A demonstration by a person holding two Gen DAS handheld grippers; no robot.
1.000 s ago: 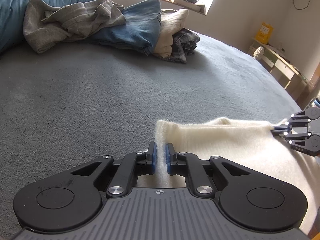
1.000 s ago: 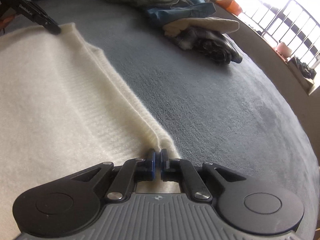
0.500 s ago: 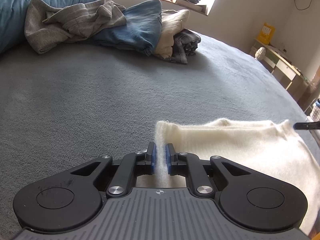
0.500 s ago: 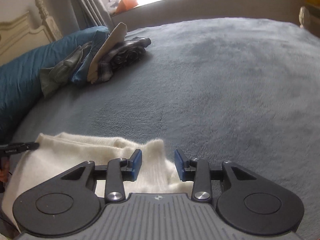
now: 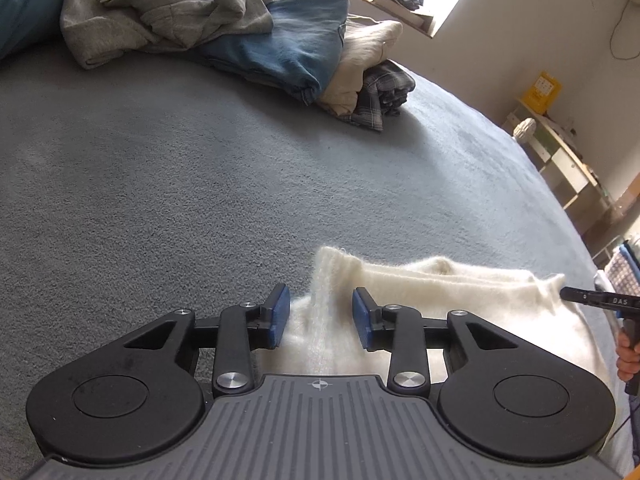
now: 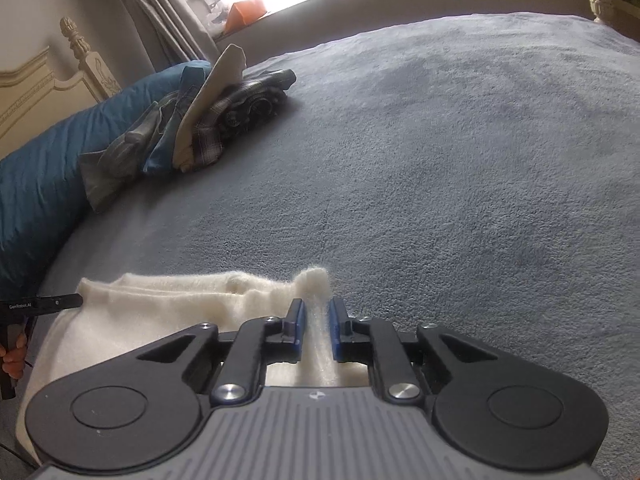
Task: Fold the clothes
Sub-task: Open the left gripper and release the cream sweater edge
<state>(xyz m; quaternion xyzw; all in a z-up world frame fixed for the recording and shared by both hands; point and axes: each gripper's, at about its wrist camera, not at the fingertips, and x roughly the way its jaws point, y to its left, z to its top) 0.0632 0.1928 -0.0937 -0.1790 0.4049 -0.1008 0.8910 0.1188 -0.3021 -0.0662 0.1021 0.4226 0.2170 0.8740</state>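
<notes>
Left gripper (image 5: pixel 319 316): jaws spread wide, blue pads clear of the fabric, one corner of the cream sweater (image 5: pixel 460 300) lying loose between them. Right gripper (image 6: pixel 317 328): jaws drawn narrow around the sweater's other corner, whose fuzzy tip pokes up past the pads; whether they pinch it I cannot tell. The cream sweater itself lies folded flat on the grey bedspread (image 5: pixel 200 184). Well beyond the sweater, a heap of clothes (image 5: pixel 280 48) sits against a blue pillow (image 6: pixel 44 184).
</notes>
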